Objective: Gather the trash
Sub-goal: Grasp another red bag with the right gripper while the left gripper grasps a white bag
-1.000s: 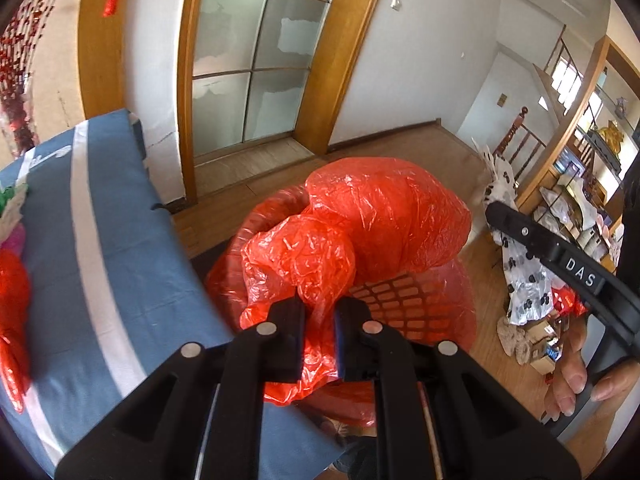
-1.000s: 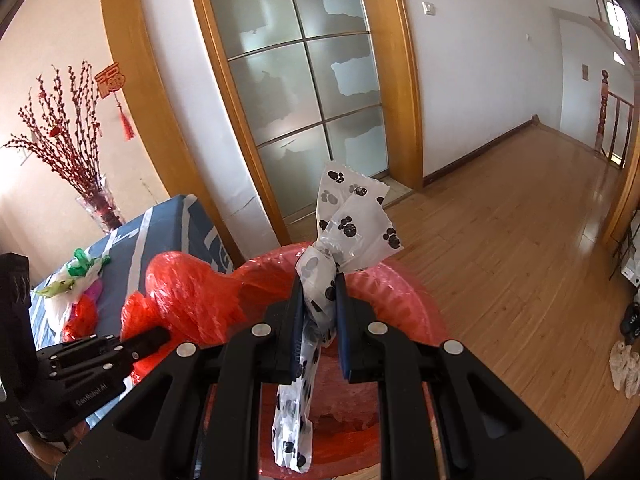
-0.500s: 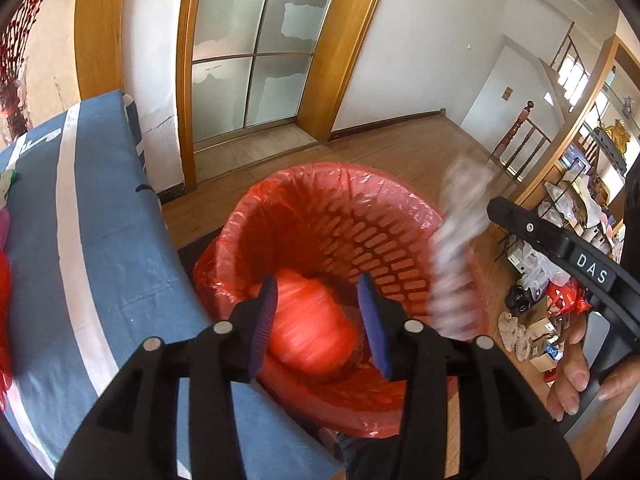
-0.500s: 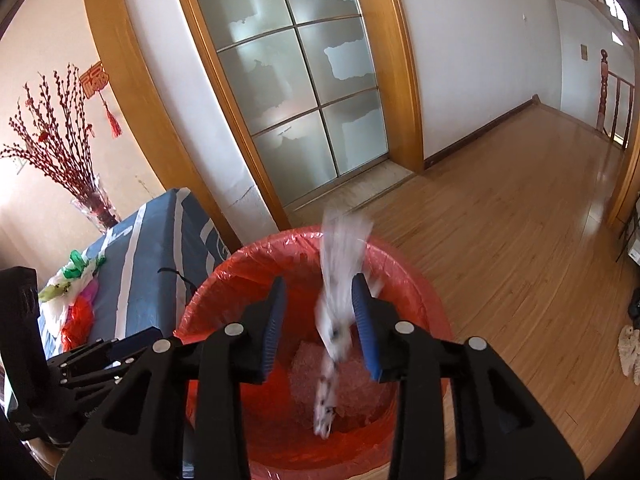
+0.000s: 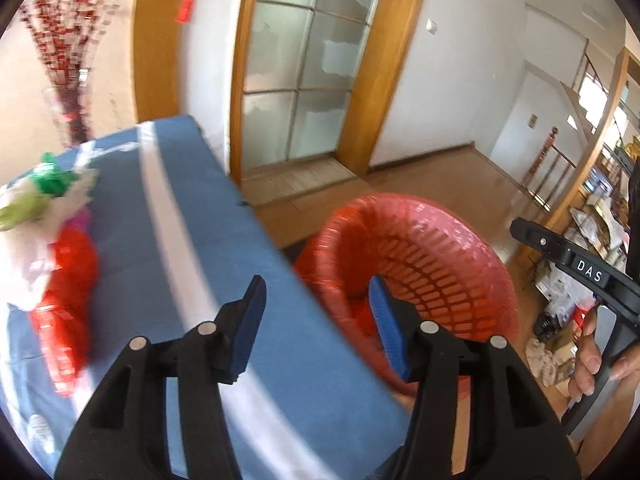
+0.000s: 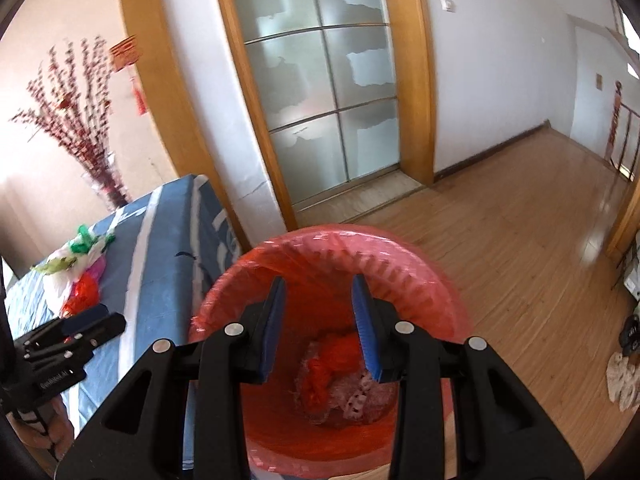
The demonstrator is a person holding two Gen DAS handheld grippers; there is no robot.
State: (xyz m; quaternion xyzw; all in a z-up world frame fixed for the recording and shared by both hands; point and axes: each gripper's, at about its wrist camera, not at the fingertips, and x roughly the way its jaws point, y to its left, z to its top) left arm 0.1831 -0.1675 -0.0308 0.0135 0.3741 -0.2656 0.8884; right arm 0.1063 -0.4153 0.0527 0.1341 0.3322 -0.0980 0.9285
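A red mesh bin [image 6: 404, 280] lined with a red bag stands on the floor beside the table; it also shows in the left wrist view [image 5: 440, 256]. A crumpled red bag [image 6: 332, 360] and a white spotted bag [image 6: 360, 394] lie at its bottom. My right gripper [image 6: 319, 326] is open and empty above the bin. My left gripper [image 5: 318, 322] is open and empty over the table edge, and shows from the side in the right wrist view [image 6: 92, 324]. A pile of trash bags, red [image 5: 68, 292], white and green [image 5: 52, 180], lies on the blue tablecloth [image 5: 180, 240].
A vase of red blossom branches [image 6: 80, 120] stands at the table's far end. Frosted glass doors [image 6: 320, 100] are behind the bin. Wood floor [image 6: 520, 240] stretches right. Clutter and shelves [image 5: 592, 208] are at the far right.
Both grippers opened and dropped their bags, red from the left and white spotted from the right, into the bin. The left gripper has swung left towards the table.
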